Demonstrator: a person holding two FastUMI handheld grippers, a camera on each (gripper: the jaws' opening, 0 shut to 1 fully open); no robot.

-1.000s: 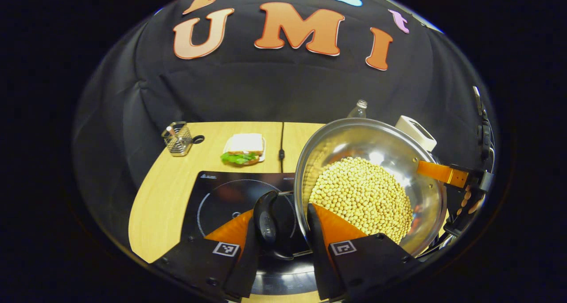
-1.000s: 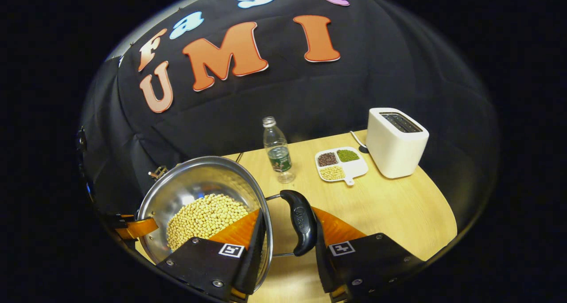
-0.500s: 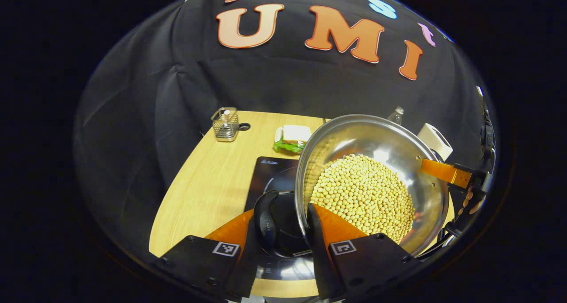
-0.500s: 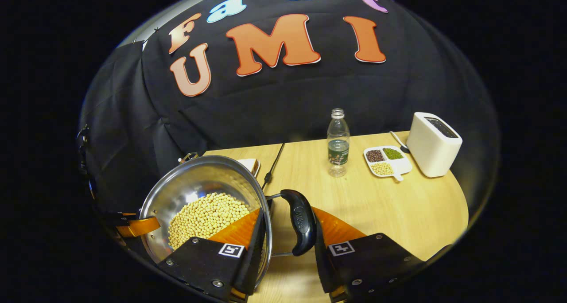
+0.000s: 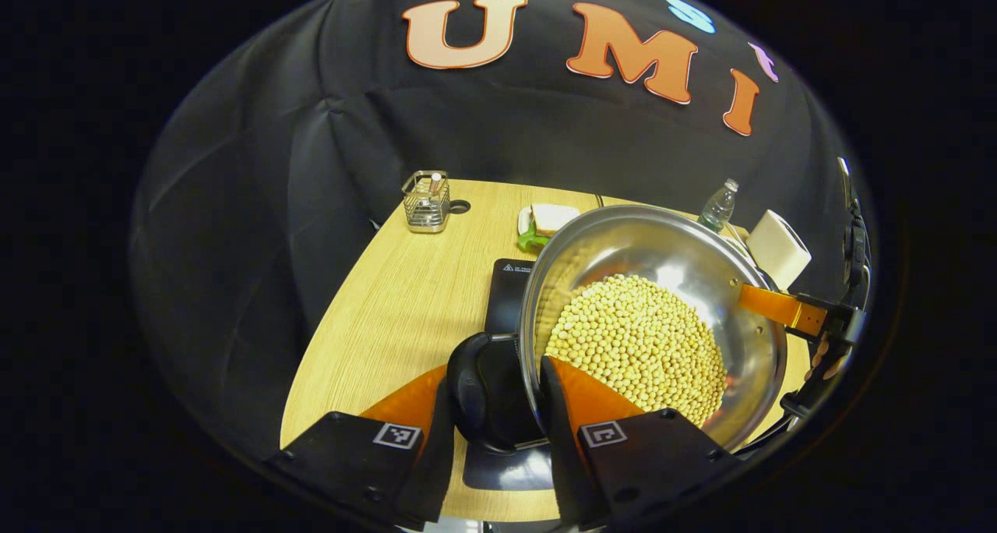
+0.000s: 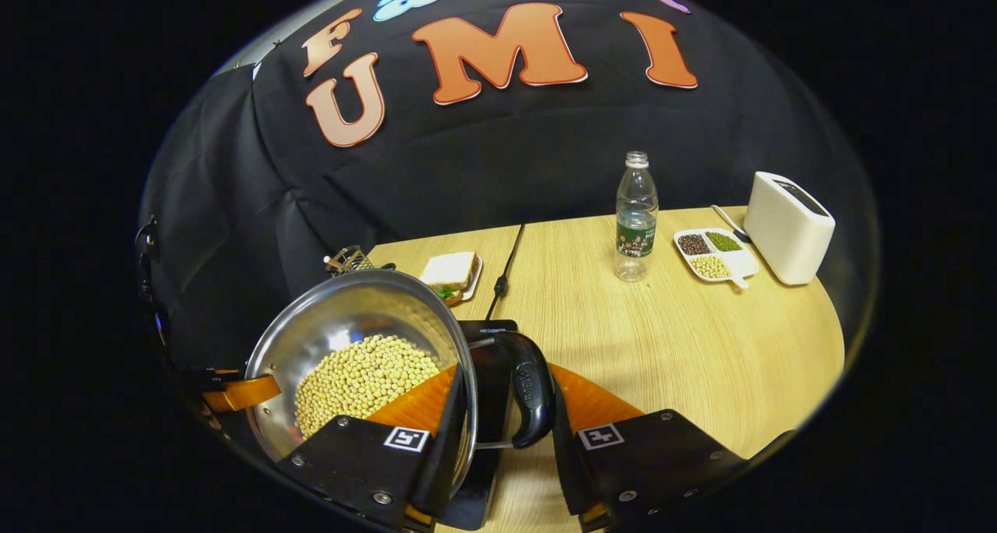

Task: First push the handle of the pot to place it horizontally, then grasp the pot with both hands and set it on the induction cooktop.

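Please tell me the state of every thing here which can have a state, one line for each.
Pot: lifted, holding beans, over the cooktop.
Left tongs: shut on the pot's left handle.
Right tongs: shut on the pot's right handle.
Induction cooktop: flat on the table, bare.
Bottle: upright, without cap.
Toaster: upright, slot empty.

Both views look down along their own tongs from opposite sides, close over the shared pot [image 5: 654, 315] [image 6: 350, 338] and table [image 5: 389, 315] [image 6: 662, 338].

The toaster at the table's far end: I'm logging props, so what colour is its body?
The toaster is white or cream, with a dark slot on top; clearest in the right gripper view.
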